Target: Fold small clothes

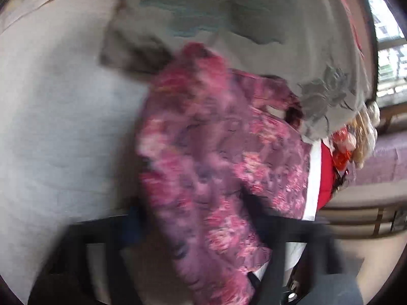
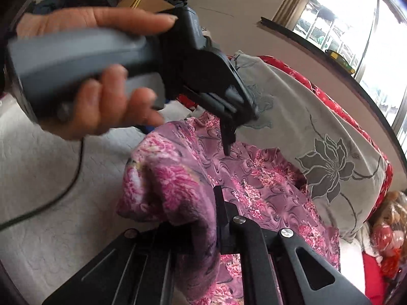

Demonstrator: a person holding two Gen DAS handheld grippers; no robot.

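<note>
Fabric fills the near part of both my views: one pink and purple floral garment (image 2: 178,185), bunched and draped over the right gripper (image 2: 218,218). That gripper's jaws are closed on a fold of it, with cloth hanging down on either side of the black fingers. Just beyond, in the right wrist view, I see the left gripper (image 2: 227,145) held in a hand (image 2: 96,111), pointing down at the same garment; its jaws are narrowed and the tips meet the cloth, but I cannot tell whether they pinch it. From the left wrist view, which is blurred, the garment runs up between that gripper's two dark fingers. It lies on a bed with a pale quilted cover (image 2: 38,178), and one black cable (image 2: 63,193) crosses that cover. Behind the garment sits one grey pillow (image 2: 325,167) printed with a large dark flower, with red patterned fabric (image 2: 330,101) along its far edge. Farthest off is one window (image 2: 356,25).
</note>
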